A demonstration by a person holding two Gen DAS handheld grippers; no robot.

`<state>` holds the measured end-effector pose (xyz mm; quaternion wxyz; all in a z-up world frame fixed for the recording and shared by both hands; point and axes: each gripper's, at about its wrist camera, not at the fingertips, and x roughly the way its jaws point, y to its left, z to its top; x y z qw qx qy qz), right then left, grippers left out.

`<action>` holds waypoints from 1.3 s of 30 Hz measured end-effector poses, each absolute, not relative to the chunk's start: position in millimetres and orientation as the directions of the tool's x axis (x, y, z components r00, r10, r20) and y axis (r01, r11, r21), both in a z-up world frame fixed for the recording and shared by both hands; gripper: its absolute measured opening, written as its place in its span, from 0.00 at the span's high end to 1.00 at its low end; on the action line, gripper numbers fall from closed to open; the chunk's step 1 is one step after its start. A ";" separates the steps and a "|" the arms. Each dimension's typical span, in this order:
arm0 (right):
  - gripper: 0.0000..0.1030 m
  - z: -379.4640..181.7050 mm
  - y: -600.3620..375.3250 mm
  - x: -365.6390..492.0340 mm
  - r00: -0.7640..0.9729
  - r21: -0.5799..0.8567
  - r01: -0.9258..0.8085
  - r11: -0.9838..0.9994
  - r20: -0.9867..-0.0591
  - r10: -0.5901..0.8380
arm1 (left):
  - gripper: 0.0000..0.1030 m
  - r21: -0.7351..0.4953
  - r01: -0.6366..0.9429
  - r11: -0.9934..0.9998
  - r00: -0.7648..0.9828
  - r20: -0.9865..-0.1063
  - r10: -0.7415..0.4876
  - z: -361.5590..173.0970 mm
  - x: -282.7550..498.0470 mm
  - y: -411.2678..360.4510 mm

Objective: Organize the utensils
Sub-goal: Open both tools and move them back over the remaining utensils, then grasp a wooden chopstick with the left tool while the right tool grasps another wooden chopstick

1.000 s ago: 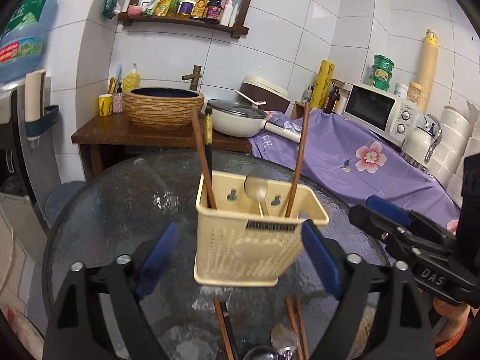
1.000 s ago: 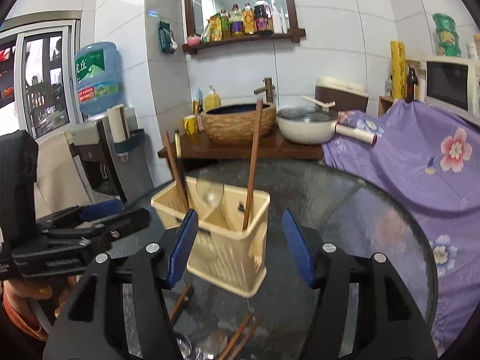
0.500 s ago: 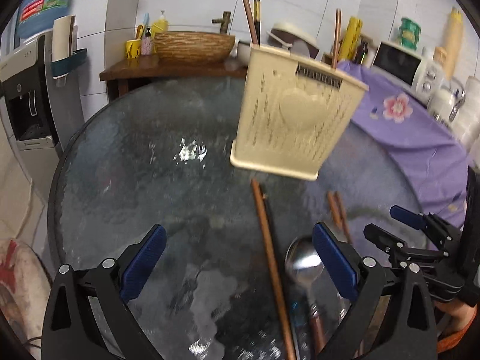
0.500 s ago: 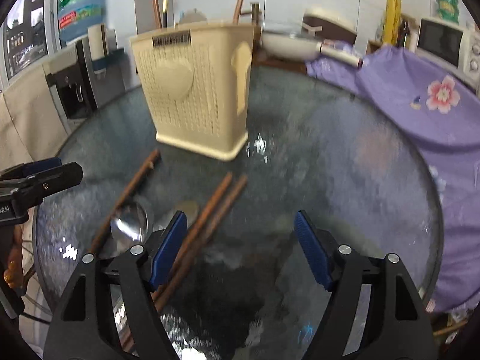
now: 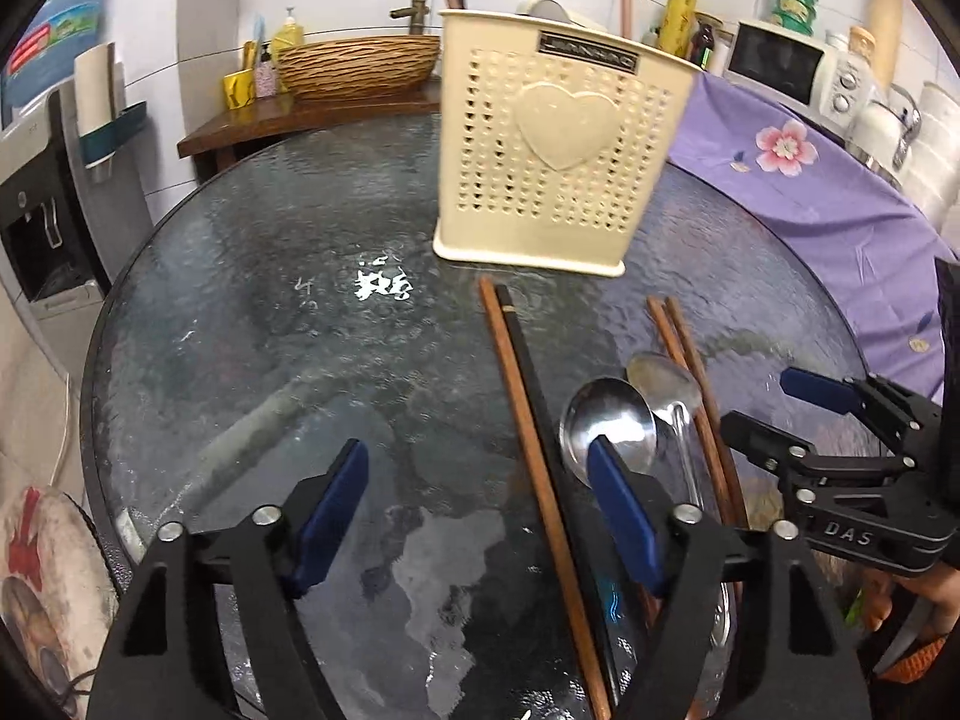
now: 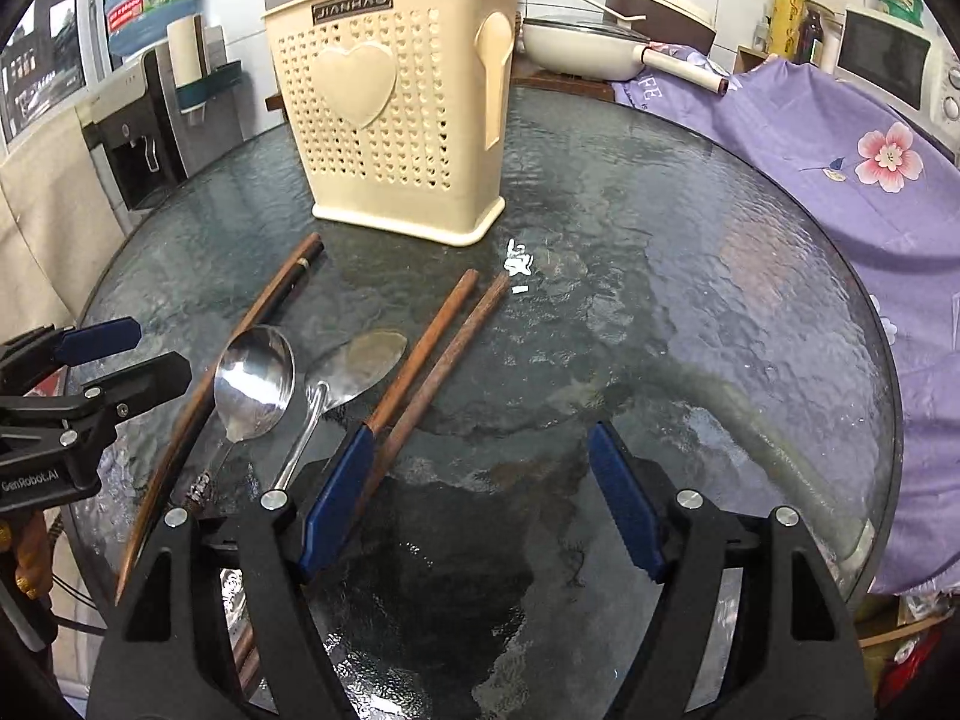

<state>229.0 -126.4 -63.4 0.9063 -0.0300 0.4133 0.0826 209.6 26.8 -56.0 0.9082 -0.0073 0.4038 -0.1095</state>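
Two spoons point(image 6: 258, 381) and chopsticks point(image 6: 432, 348) lie on the surface point(image 6: 660, 300), holder point(image 6: 390, 120) at twelve o'clock; both our tools, left point(image 5: 477, 516) and right point(image 6: 480, 498), gape empty. Next we pick one.

Your left gripper point(image 5: 477, 516) hangs open over the glass table point(image 5: 252, 312), empty; chopsticks point(image 5: 534, 450) and two spoons point(image 5: 612, 426) lie between it and the cream holder point(image 5: 558, 150), right gripper point(image 5: 774, 414) alongside
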 end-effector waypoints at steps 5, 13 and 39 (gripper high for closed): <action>0.28 -66.2 -122.5 227.7 0.647 -0.001 -0.176 0.984 -0.754 0.115 | 0.44 -0.071 0.225 0.972 0.624 -0.756 -0.199 -65.7 207.0 17.3; 0.30 -63.4 -135.6 225.8 0.653 0.001 -0.158 0.987 -0.750 0.105 | 0.47 -0.070 0.221 0.973 0.625 -0.756 -0.196 -67.3 204.0 22.7; 0.44 -61.5 -144.1 240.1 0.627 0.017 -0.148 0.989 -0.772 0.107 | 0.50 -0.044 0.210 0.977 0.613 -0.772 -0.167 -64.4 224.0 26.9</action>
